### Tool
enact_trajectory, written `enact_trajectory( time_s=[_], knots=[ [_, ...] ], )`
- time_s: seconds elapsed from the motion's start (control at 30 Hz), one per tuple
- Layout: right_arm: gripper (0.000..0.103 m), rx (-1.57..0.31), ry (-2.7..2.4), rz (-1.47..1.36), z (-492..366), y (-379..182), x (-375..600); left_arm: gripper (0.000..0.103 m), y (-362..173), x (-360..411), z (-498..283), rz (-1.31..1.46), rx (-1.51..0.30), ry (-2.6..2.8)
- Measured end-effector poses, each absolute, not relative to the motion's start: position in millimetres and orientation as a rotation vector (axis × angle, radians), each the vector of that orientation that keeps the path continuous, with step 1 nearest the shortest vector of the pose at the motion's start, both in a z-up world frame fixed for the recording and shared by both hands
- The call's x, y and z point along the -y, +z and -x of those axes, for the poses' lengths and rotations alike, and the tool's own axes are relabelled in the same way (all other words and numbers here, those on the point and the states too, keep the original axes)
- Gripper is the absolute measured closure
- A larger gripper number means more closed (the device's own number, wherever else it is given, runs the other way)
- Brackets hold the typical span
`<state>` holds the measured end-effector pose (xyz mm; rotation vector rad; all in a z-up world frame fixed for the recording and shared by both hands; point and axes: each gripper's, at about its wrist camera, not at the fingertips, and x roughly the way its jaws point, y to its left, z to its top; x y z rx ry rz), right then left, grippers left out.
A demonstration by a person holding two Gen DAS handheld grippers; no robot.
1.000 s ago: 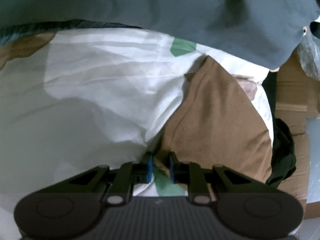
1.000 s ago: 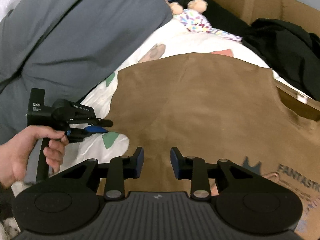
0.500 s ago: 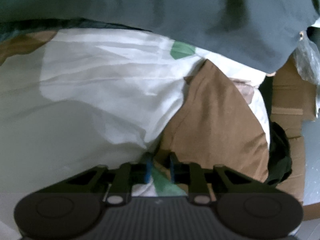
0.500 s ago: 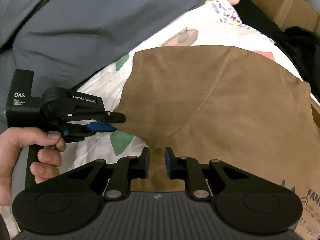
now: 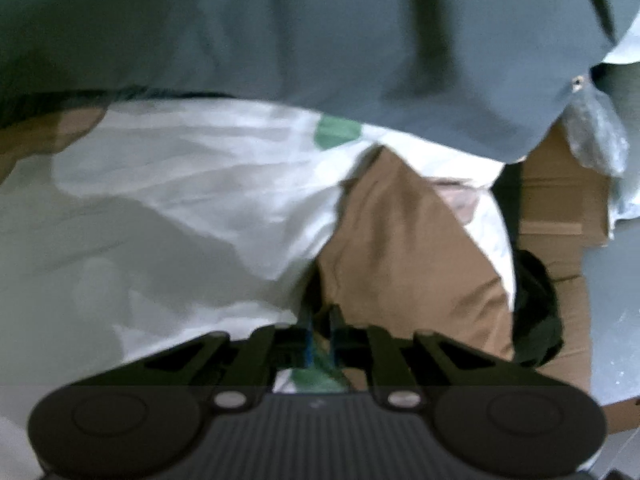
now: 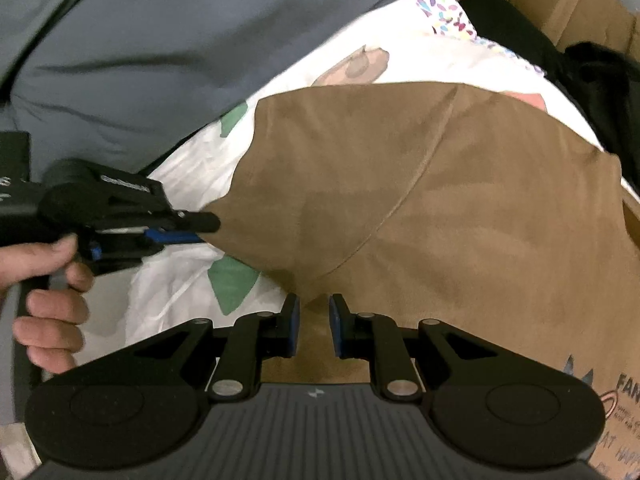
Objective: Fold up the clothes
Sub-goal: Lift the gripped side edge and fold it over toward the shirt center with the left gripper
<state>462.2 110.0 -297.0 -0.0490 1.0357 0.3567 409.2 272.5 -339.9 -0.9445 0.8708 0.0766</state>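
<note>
Brown shirt (image 6: 460, 208), spread flat on a white patterned bed sheet (image 6: 184, 292), beside a grey duvet (image 6: 180, 48) at 11 o'clock. Its corner at 9 o'clock is pinched by the left hand-held gripper (image 6: 204, 229), whose jaws have just been closing on the cloth; a hand (image 6: 44, 292) is seen on its handle. The right hand-held gripper (image 6: 313, 330) is kept narrowly parted over the shirt's near edge at 6 o'clock, nothing gripped.

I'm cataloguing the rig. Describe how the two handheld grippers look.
Both are matte black. The right gripper has a ribbed dark-grey body, two round housings, silver pivot pins and blue-padded jaws. The left gripper looks alike, with white lettering on its side, which is blurred.
</note>
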Motion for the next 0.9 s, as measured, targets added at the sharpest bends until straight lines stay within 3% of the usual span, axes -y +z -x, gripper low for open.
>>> enact_trajectory(
  time_s=[0.23,0.7,0.8,0.9],
  knots=[
    [0.094,-1.071,0.359,0.092,-467,-316,-126,0.097,-331,-278,-405,0.973,-0.834,0.008],
    [0.094,-1.080,0.343,0.074,-472,-334,-129,0.098,-314,-256,-401,0.942,-0.791,-0.123],
    [0.091,-1.085,0.342,0.049,-474,-330,-124,0.098,-308,-249,-401,0.921,-0.787,-0.144],
    [0.074,-1.045,0.327,0.023,-466,-318,-115,0.098,-297,-240,-401,0.897,-0.768,-0.171]
  ],
)
